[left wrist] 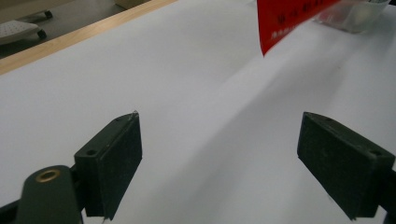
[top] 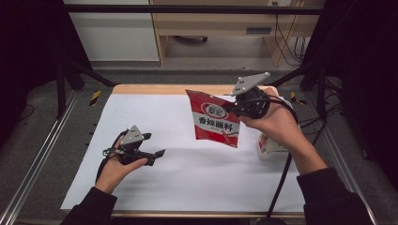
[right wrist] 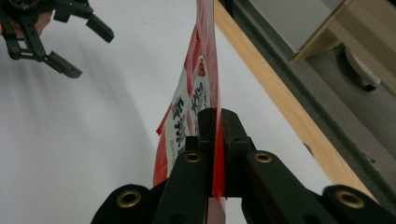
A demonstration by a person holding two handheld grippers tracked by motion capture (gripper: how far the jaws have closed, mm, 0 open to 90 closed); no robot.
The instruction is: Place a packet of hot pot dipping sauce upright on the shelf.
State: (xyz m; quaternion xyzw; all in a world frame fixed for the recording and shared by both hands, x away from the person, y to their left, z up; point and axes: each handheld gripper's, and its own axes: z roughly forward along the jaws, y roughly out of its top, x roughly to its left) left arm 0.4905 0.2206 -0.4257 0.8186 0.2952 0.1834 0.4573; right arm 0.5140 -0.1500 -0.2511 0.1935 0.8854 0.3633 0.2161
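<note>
While the right gripper (top: 233, 108) clamps the red packet (top: 215, 118) by its edge, lifted clear above the white sheet (top: 187, 173), the left gripper (top: 156, 145) hangs low, jaws wide and empty.

The white surface (top: 187, 173) is lit evenly from above in the high view, while the surroundings at both sides are left nearly black. Soft, faint shadows are cast beneath the hands. No strong glare is seen. In the left gripper view the red packet (left wrist: 285, 21) is rendered blurred and the near tongs (left wrist: 233, 163) slightly soft. In the right gripper view the packet edge is shown sharp, the far background softer.
</note>
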